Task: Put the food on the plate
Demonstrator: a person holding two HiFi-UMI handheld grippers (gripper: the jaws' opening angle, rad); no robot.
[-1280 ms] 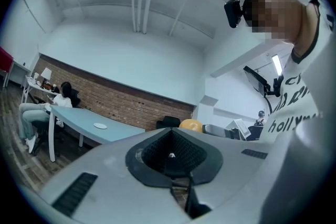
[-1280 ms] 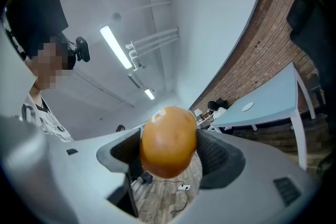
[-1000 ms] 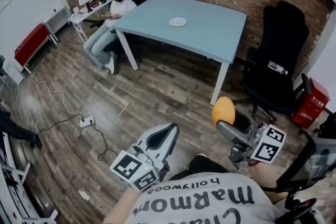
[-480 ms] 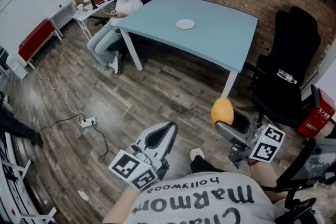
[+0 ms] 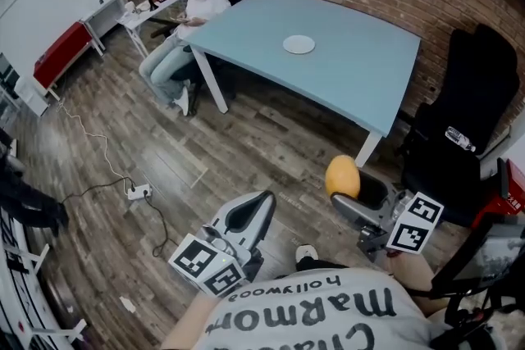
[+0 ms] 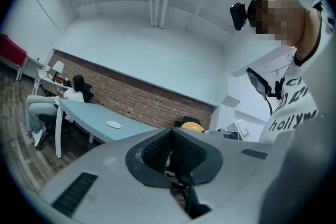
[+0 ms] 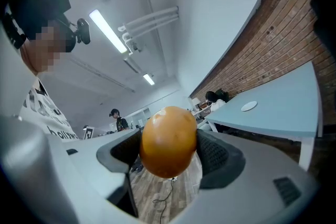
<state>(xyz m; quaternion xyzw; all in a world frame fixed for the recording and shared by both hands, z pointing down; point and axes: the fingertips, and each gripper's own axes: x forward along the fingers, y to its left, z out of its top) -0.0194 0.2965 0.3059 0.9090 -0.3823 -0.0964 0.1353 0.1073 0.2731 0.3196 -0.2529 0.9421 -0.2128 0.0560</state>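
Orange, egg-shaped food (image 7: 168,140) is clamped between the fingers of the right gripper (image 5: 345,194), lower right of the head view, over the wood-plank floor (image 5: 164,143). Fruit is smooth-skinned; kind not determinable.

Left gripper (image 6: 170,139), lower centre of the head view: fingers pressed together, pad to pad.

White plate (image 5: 299,44) lies on the pale blue desk (image 5: 361,82), upper centre of the frame, well apart from both grippers.

Seated person (image 5: 187,33) at the desk's upper-left corner. Black office chair (image 5: 467,106) at the right edge, with a bottle (image 5: 459,139) on it. White power strip (image 5: 136,192) with its cable lies on the floor, left of the left gripper.
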